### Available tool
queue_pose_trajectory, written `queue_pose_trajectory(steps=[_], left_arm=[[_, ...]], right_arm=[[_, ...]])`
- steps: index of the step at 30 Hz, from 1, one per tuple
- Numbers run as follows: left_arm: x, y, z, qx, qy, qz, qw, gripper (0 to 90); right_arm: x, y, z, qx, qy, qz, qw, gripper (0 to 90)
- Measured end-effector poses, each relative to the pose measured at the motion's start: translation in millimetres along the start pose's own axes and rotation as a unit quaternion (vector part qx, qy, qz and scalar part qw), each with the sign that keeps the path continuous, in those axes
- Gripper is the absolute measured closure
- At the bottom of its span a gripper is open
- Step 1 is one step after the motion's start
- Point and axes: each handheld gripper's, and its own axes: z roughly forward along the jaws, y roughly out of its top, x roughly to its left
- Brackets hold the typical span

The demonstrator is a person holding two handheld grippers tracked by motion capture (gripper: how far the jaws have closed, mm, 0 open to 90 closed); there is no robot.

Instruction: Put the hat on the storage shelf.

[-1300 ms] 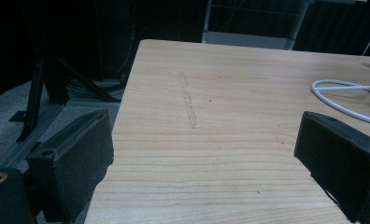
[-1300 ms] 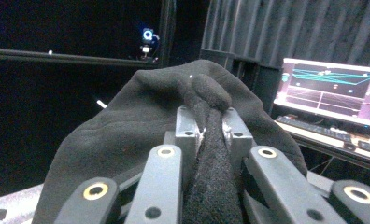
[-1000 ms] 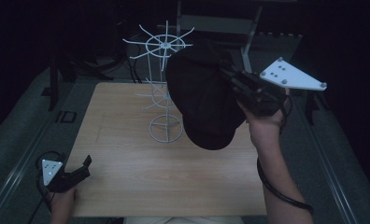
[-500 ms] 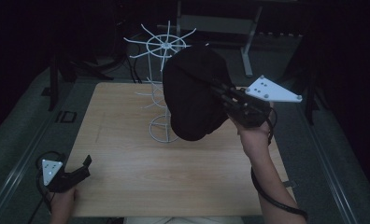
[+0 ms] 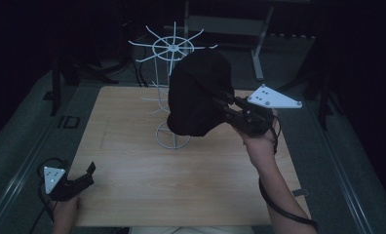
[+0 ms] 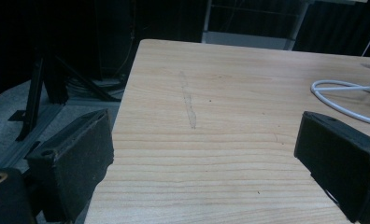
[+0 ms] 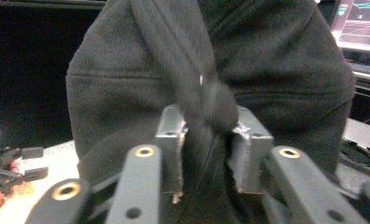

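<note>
Wooden tabletop (image 5: 147,195) in a dark room, grey floor around it, a metal frame (image 5: 259,44) beyond the far edge. White wire rack (image 5: 173,97) stands upright near the far middle of the tabletop: round wire base ring, thin stem, spoked wheel top with prongs sticking outward. Black cap (image 5: 198,92), dark fabric, held up in the air just right of the rack, overlapping the stem and part of the base ring in the high view, so the rack's right side is hidden behind it; cannot tell if cap touches the rack. Right gripper (image 5: 230,105) comes in from the right, grey three-cornered plate on top, jaws pressed in on a bunched fold of the cap; in the right gripper view the cap (image 7: 211,70) hangs directly ahead of the right gripper (image 7: 206,140), fabric pinched between the two metal pads. Left gripper (image 5: 88,173) low at the near left corner of the tabletop, well apart from cap and rack, jaws spread wide with nothing between them; left gripper view shows bare wood and the rack's base ring (image 6: 342,93) at far right.
</note>
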Motion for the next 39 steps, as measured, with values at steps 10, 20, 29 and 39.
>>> queue_pose_trajectory(steps=[10,20,29,39], left_arm=[[0.1,0.0,-0.2,0.000,-0.001,0.001,1.0000,5.1],[0.0,-0.1,0.0,-0.001,0.000,0.000,1.0000,5.1],[-0.2,-0.2,-0.2,-0.002,0.000,0.002,1.0000,5.1],[-0.3,-0.2,-0.2,-0.002,0.000,0.002,1.0000,5.1]], right_arm=[[-4.2,-16.1,-9.2,0.002,-0.002,0.001,1.0000,36.6],[-21.3,-52.6,-16.0,0.028,-0.020,0.020,0.9992,19.9],[-37.2,-110.9,-12.7,0.079,-0.027,0.040,0.9957,13.8],[-56.4,-180.0,-15.4,0.121,-0.070,0.049,0.9889,14.2]])
